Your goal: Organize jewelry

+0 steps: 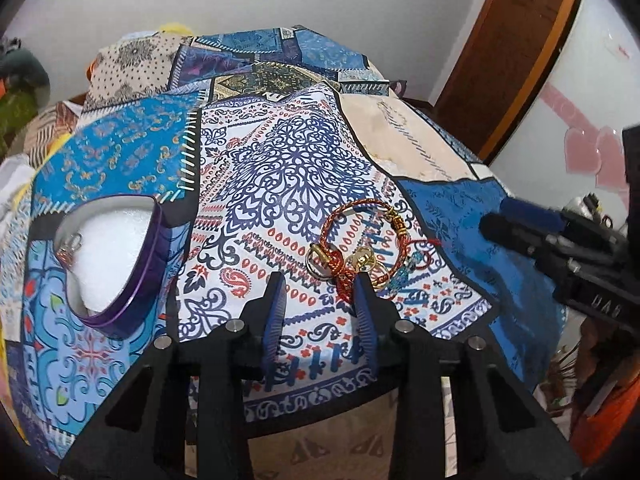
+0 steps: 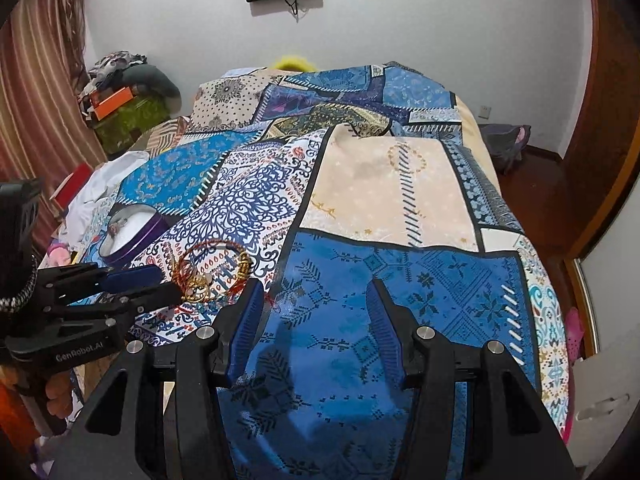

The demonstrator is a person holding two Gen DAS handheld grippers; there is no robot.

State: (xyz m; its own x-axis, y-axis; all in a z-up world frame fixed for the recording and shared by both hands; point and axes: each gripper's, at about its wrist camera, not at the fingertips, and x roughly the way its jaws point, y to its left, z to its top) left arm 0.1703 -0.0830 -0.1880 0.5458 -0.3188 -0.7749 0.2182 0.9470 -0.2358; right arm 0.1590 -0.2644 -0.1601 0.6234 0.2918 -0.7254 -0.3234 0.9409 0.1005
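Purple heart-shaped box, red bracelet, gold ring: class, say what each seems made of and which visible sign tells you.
Purple heart-shaped box: probably painted tin, with a glossy wall and a bright metal rim.
Red bracelet: looks like braided cord, with a woven texture and gold-coloured beads.
Gold ring: apparently polished metal, shiny with highlights; real gold cannot be told.

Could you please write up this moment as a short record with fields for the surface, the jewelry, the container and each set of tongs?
surface: patchwork bedspread
jewelry: tangled pile of bracelets and rings lying on the bedspread
container: purple heart-shaped tin, lid off, white padding, one small piece inside
left tongs: open, just short of the pile
right tongs: open, empty, above a blue patch
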